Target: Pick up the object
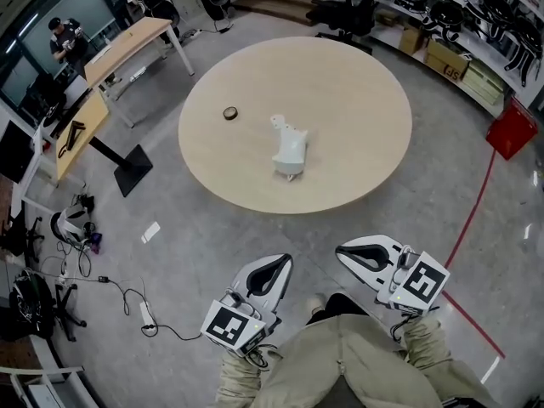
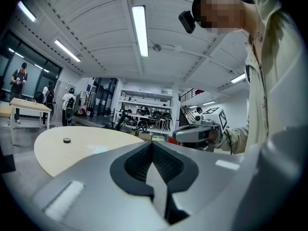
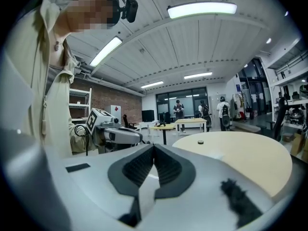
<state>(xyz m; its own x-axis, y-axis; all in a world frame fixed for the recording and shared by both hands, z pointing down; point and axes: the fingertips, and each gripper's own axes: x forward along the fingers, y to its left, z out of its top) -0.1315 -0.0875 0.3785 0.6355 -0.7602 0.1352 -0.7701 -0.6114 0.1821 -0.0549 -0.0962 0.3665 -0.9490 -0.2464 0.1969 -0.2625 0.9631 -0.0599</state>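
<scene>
A round counter (image 1: 348, 100) with a pale wood top stands on the grey floor (image 1: 442, 202). Two things lie on it. A white object (image 1: 289, 149) rests between the middle and the edge nearest the person. A small dark ring (image 1: 230, 113) sits closer to the left edge, well apart from it.

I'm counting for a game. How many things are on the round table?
2. On the table, a white plastic object sits near the middle; a small dark ring lies apart, to its left.
</scene>
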